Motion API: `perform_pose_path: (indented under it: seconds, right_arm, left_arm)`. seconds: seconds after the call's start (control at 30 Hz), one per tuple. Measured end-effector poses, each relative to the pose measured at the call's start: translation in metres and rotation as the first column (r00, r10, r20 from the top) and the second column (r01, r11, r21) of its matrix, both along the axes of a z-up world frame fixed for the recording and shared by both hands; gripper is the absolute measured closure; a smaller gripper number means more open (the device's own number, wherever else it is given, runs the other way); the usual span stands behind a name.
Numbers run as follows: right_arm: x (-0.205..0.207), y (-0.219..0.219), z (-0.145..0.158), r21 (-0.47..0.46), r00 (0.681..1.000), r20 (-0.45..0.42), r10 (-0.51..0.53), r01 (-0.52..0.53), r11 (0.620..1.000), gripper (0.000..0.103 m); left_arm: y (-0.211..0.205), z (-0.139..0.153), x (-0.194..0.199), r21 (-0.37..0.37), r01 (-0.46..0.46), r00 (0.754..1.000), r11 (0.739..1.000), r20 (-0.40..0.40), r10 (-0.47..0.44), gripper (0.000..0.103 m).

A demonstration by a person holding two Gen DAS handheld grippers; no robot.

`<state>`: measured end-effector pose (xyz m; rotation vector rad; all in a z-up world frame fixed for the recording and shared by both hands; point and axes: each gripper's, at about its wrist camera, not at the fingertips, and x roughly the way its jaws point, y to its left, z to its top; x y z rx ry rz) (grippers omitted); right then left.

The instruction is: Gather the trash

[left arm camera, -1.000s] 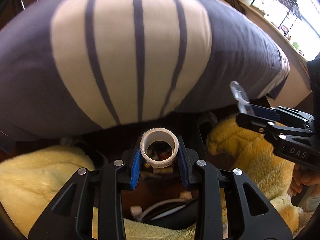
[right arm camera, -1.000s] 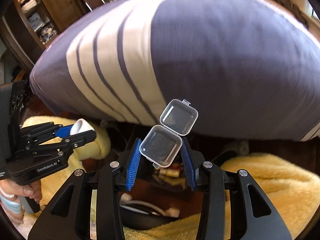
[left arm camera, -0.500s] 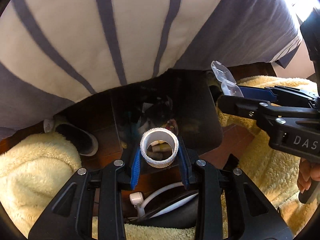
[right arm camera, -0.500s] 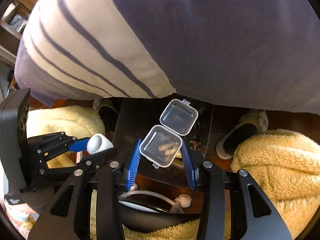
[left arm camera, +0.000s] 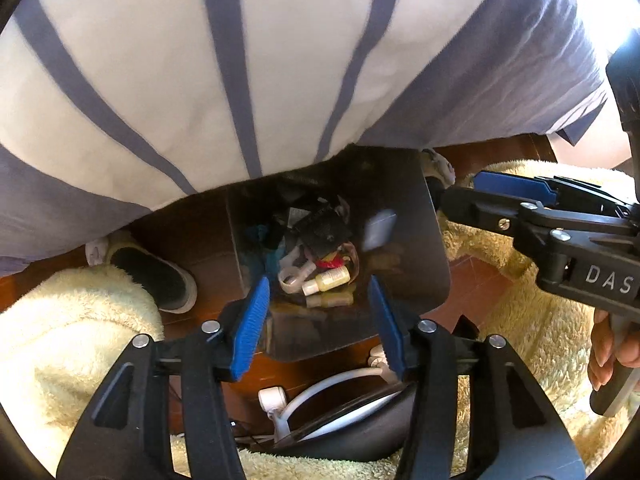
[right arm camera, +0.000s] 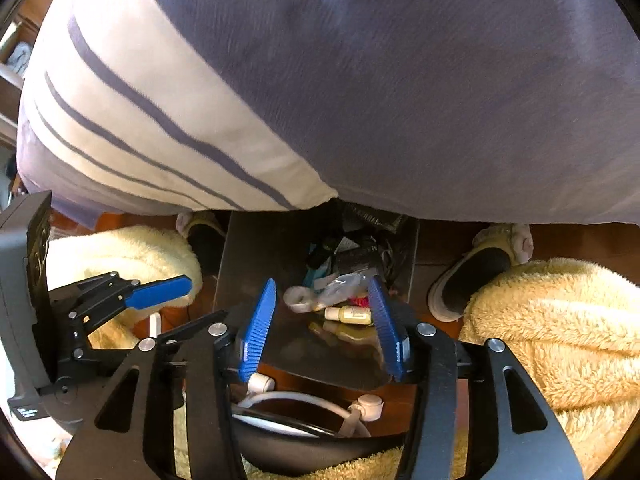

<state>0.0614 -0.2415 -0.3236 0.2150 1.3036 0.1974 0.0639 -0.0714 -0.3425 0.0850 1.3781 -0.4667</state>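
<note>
A dark bin (left arm camera: pixel 432 248) stands on the floor below both grippers and holds several bits of trash. The white tape roll (left arm camera: pixel 289 280) lies in it beside a small yellow bottle (left arm camera: pixel 327 280). A blurred clear plastic case (left arm camera: pixel 378 229) is in mid-air over the bin's right wall. My left gripper (left arm camera: pixel 320 320) is open and empty above the bin's near edge. My right gripper (right arm camera: pixel 322 320) is open and empty above the same bin (right arm camera: pixel 236 264); the roll (right arm camera: pixel 298 299) and the case (right arm camera: pixel 340 285) show inside. The right gripper also shows from the side in the left wrist view (left arm camera: pixel 508 190).
A striped grey and cream shirt (left arm camera: pixel 240 60) fills the top of both views. Cream fleece-covered legs (right arm camera: pixel 560 328) flank the bin, with slippers (left arm camera: pixel 152 272) on the wood floor. A black device with white cable (left arm camera: pixel 340 412) lies just below the grippers.
Both grippers opened over the bin. The white tape roll dropped from the left gripper into the bin; the clear case left the right gripper and is falling in.
</note>
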Motion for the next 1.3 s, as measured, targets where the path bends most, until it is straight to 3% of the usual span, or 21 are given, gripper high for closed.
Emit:
perform_pose_path:
  seconds: [0.27,0.53,0.7,0.77,0.97,1.17,1.3]
  right_arm:
    - [-0.006,-0.008,0.039,-0.061,0.993,0.113,-0.034,0.041,0.997,0.016]
    - [-0.016,-0.015,0.105,-0.123,0.956,0.288,-0.052,0.09,0.988,0.003]
    - [-0.025,-0.015,0.147,-0.135,0.922,0.383,-0.051,0.11,0.985,0.003]
    - [-0.029,-0.015,0.161,-0.132,0.907,0.418,-0.054,0.119,0.984,0.003]
    - [-0.052,-0.025,0.226,-0.131,0.809,0.581,-0.086,0.197,0.972,0.003]
    - [-0.084,-0.038,0.289,-0.097,0.668,0.735,-0.118,0.276,0.956,0.003]
    - [-0.103,-0.042,0.32,-0.088,0.587,0.802,-0.109,0.297,0.951,0.003]
  left_arm:
    - [0.012,0.051,-0.005,-0.002,-0.052,0.989,0.999,0.14,0.052,0.024]
    - [0.028,0.112,-0.013,-0.04,-0.09,0.953,0.995,0.287,0.098,0.008]
    - [0.04,0.152,-0.015,-0.066,-0.118,0.916,0.991,0.379,0.134,0.008]
    - [0.046,0.174,-0.017,-0.071,-0.138,0.887,0.988,0.434,0.156,0.008]
    - [0.065,0.239,-0.029,-0.105,-0.198,0.788,0.975,0.575,0.222,0.008]
    - [0.076,0.31,-0.056,-0.165,-0.231,0.643,0.959,0.714,0.277,0.008]
    - [0.075,0.345,-0.073,-0.196,-0.218,0.573,0.956,0.767,0.288,0.008]
